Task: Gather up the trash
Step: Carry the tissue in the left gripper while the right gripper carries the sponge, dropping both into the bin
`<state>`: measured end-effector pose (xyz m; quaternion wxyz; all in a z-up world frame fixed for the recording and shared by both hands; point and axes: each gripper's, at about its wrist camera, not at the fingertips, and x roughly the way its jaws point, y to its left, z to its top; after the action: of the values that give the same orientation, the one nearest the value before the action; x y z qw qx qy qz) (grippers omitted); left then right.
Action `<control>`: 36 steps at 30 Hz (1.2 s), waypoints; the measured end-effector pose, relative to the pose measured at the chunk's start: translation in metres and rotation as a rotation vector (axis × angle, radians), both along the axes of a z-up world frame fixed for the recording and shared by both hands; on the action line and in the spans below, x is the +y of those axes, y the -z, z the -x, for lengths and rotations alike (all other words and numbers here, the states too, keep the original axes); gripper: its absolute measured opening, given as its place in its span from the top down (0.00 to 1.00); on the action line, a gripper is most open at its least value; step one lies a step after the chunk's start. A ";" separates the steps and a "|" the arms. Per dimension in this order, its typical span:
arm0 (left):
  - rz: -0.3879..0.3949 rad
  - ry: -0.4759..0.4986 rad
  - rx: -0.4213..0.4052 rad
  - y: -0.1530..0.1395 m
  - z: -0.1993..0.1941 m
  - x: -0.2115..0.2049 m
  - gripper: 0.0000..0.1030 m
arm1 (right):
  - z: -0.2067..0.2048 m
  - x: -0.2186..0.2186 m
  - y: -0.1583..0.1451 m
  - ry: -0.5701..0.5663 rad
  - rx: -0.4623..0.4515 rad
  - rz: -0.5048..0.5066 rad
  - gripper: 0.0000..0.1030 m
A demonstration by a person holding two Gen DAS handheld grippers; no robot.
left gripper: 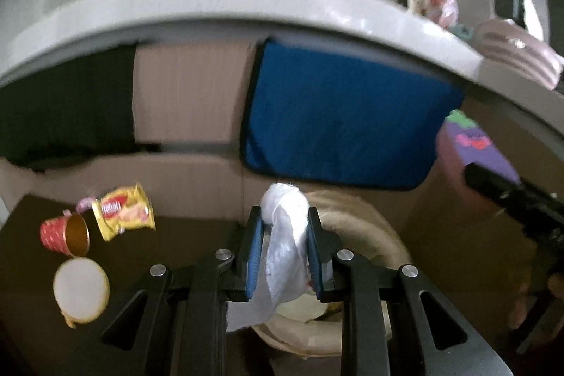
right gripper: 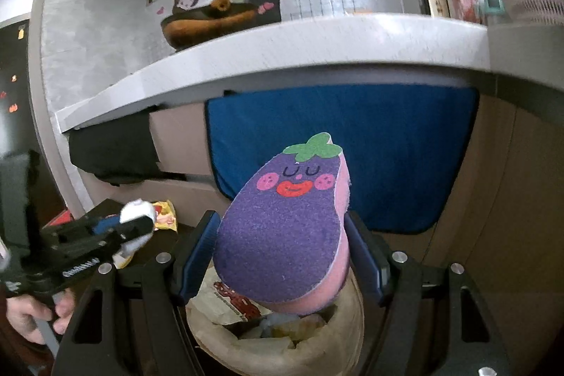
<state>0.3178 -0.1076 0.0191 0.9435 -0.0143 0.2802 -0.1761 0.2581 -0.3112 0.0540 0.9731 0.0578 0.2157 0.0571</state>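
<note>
Trouble looked likeliest at the drop: the left gripper was clamped on a crumpled white tissue above the beige-lined trash bin, while the right gripper squeezed a purple eggplant-shaped sponge over the same bin. Released off-centre, either could miss. A yellow snack wrapper and a red paper cup lay on the dark floor.
</note>
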 end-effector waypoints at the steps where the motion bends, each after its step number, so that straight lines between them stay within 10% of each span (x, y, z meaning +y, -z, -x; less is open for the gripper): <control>1: 0.007 -0.008 0.014 0.008 -0.006 0.002 0.77 | -0.003 -0.001 0.003 0.001 0.008 -0.002 0.34; 19: 0.116 0.188 0.386 0.134 -0.069 -0.040 0.65 | -0.045 -0.028 0.064 0.037 0.173 -0.097 0.34; 22: 0.182 0.194 0.394 0.129 -0.071 -0.029 0.43 | -0.051 -0.024 0.070 0.016 0.187 -0.107 0.32; 36: 0.150 -0.014 0.245 0.070 -0.048 0.071 0.41 | -0.066 0.025 0.087 -0.045 0.244 -0.021 0.24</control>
<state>0.3658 -0.0364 -0.0512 0.8997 -0.1081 0.3792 -0.1870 0.3241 -0.2863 -0.0332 0.9375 0.0699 0.3329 0.0736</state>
